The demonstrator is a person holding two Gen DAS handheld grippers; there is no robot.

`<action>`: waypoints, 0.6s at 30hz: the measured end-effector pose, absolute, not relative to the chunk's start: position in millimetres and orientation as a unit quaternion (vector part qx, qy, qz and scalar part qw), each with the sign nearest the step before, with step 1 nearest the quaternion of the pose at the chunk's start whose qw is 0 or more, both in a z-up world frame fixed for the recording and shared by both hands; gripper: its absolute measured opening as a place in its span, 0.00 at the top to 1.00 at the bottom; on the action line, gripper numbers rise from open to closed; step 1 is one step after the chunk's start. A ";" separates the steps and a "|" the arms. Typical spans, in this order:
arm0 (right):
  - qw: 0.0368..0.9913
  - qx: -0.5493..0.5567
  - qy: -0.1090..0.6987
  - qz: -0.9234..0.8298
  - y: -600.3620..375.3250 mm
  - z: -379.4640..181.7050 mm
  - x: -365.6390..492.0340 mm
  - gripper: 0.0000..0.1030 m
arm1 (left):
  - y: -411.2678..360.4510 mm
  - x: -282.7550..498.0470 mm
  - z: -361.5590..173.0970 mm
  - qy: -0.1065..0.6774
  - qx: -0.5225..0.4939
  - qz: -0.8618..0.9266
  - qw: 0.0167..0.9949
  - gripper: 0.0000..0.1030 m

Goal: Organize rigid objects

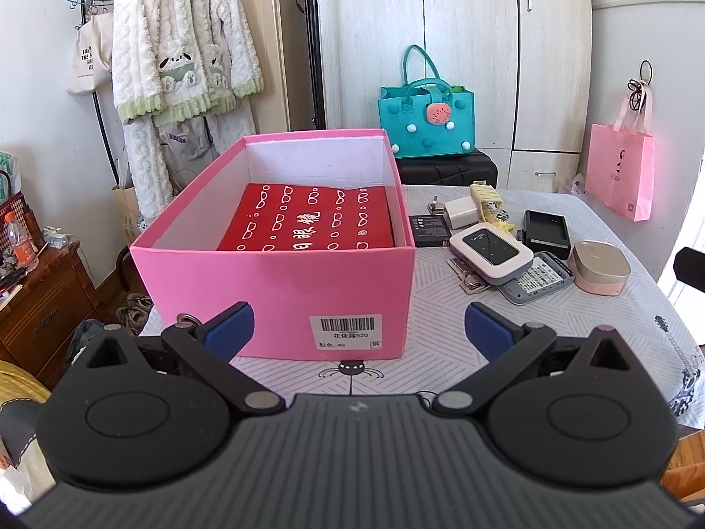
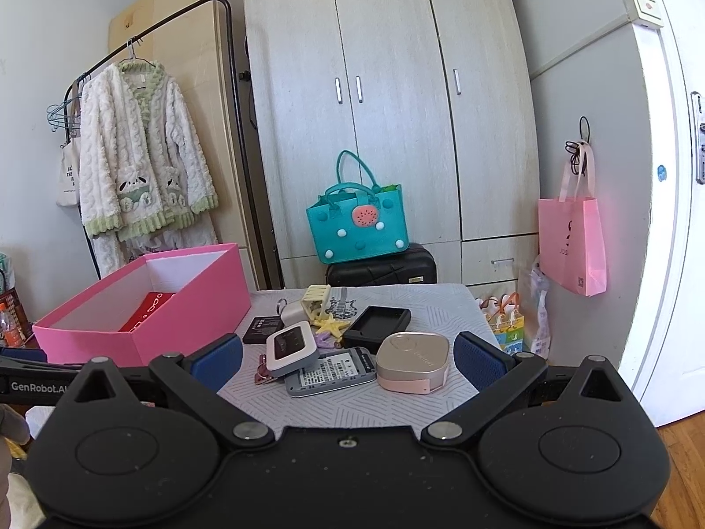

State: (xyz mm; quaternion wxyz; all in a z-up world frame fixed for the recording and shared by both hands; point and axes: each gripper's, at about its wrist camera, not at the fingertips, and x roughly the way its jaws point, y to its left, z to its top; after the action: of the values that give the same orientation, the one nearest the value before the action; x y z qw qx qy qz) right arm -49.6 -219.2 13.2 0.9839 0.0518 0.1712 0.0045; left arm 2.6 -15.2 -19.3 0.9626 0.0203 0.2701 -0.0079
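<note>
Left wrist view: left gripper [image 1: 359, 330] is held spread wide and empty before the pink box [image 1: 282, 291], judged the collecting bin; a red case [image 1: 308, 220] is already lodged inside.

Right wrist view: right gripper [image 2: 348, 363] is likewise parted and empty, aimed at loose items clustered on the table [image 2: 352, 405] beside the box: gold-pink case [image 2: 414, 361], white device [image 2: 291, 348].

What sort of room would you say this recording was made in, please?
Most likely a bedroom at home: a tall wardrobe behind the table, a fluffy robe on a clothes rail, and a suitcase on the floor.
</note>
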 end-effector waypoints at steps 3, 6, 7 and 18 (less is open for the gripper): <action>0.986 0.044 0.159 0.004 -218.7 11.6 -52.1 0.00 | -16.6 1.9 -22.6 0.269 0.011 -0.010 0.963 0.00; 0.988 0.036 0.152 0.001 -218.3 10.1 -54.4 0.00 | -18.7 1.1 -25.9 0.269 0.005 -0.012 0.963 0.00; 0.988 0.035 0.151 0.000 -218.4 9.7 -54.8 0.00 | -19.2 0.9 -26.0 0.270 0.006 -0.013 0.963 0.00; 0.988 0.036 0.148 -0.003 -220.0 6.8 -53.7 0.00 | -18.3 0.0 -25.9 0.268 0.005 -0.004 0.963 0.00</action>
State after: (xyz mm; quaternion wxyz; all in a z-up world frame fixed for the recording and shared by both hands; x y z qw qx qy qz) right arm -53.7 -220.0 6.8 0.9883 0.0362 0.1484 -0.0027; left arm 0.0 -18.3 -25.9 0.9634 0.0045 0.2679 -0.0045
